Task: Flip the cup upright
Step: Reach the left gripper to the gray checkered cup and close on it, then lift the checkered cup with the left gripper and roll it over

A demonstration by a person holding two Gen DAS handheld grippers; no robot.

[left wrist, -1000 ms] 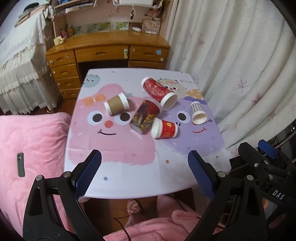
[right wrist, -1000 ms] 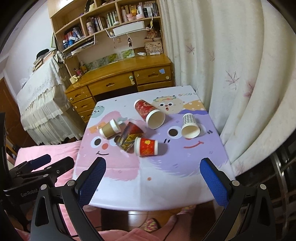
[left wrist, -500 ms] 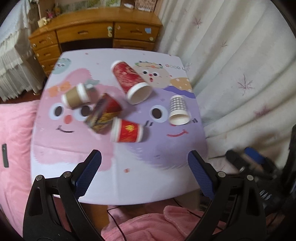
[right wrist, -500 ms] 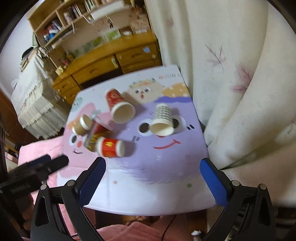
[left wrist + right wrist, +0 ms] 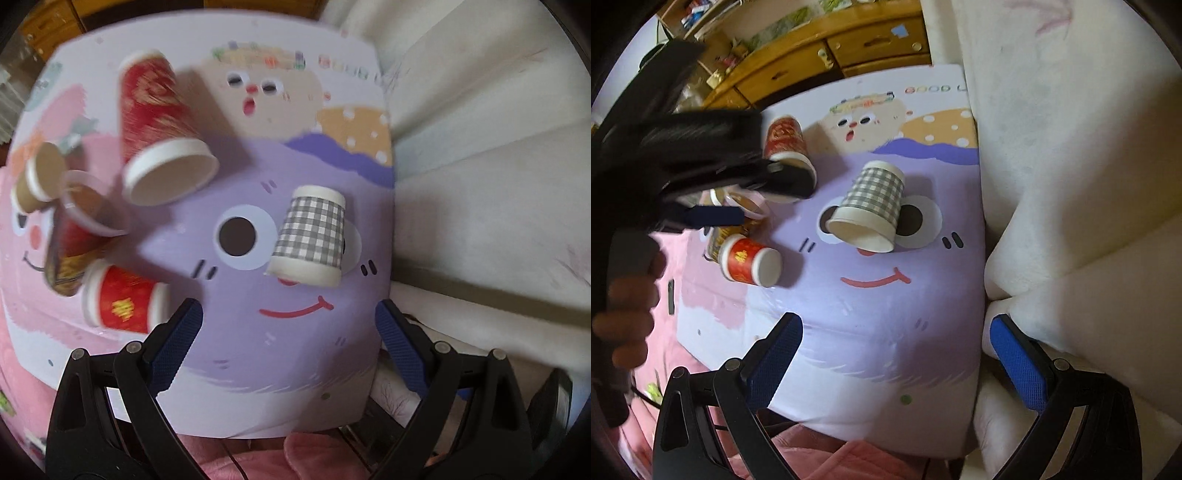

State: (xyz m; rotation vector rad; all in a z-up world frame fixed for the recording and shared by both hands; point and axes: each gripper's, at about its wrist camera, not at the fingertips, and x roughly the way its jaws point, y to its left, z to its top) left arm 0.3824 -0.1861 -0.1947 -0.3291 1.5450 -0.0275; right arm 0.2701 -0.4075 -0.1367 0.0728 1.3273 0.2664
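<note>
- Cups lie toppled across the cartoon-print table; we take the checked cup, on its side over the purple face's eyes with its mouth toward us, as the likely target, though the task names none.
- We hold the right gripper with jaws spread wide and empty, low near the table's front edge; the left gripper is likewise wide apart and holds nothing.
- We risk nudging the checked cup so it rolls toward the curtain side, since it lies near that edge.
- We could crush the thin paper wall by squeezing hard.
- We may knock the small red cup with the left tool, which hangs just above the cluster.
- In the right wrist view that tool hides part of the tall red cup and the cups behind.
- Blur smears the left wrist view, so we cannot read the foil cup.
</note>
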